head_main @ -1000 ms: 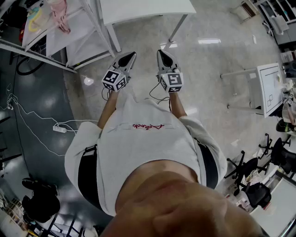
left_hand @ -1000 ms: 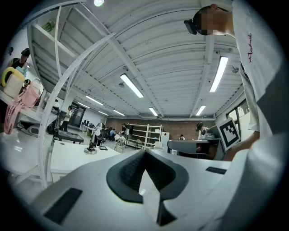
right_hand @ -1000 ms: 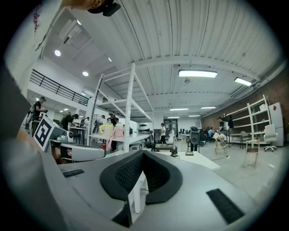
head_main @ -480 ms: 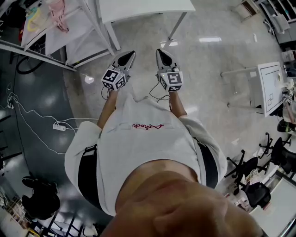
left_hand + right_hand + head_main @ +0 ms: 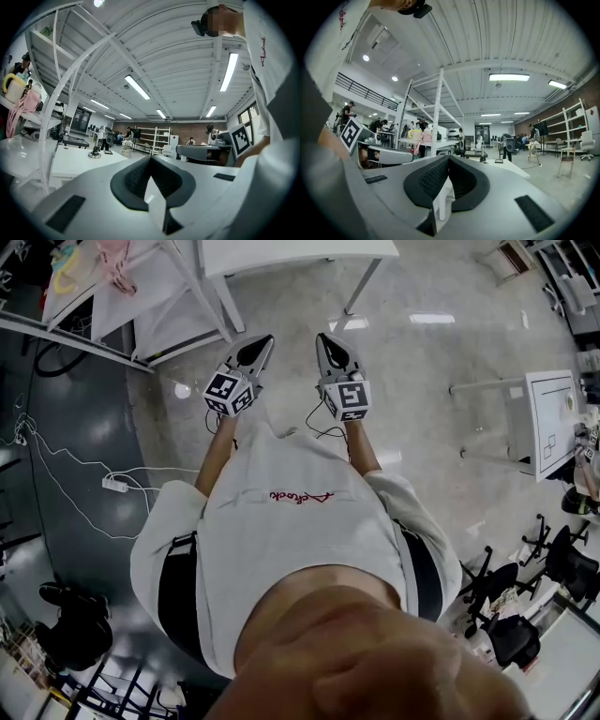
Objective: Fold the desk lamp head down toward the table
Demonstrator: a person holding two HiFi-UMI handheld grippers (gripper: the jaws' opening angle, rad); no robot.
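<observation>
I am standing on the floor a little way from a white table [image 5: 281, 257]. Both grippers are held out level in front of my chest, side by side. The left gripper [image 5: 265, 339] is shut with nothing in it, and so is the right gripper [image 5: 322, 337]. In the left gripper view the closed jaws [image 5: 150, 159] point past a small dark desk lamp [image 5: 95, 152] with a round base, standing far off on the tabletop. The right gripper view shows its closed jaws [image 5: 448, 158] and the same lamp [image 5: 482, 158] beyond them. The head view cuts the lamp off.
A white shelving rack [image 5: 112, 306] with pink and yellow things stands at the left. A power strip [image 5: 114, 484] and its cable lie on the dark floor. A white stand [image 5: 548, 423] and office chairs [image 5: 572, 559] are at the right. People work far across the room [image 5: 347, 112].
Both grippers stay shut and almost still. The head view has drifted slightly, so the grippers and table sit a little higher in the picture.
</observation>
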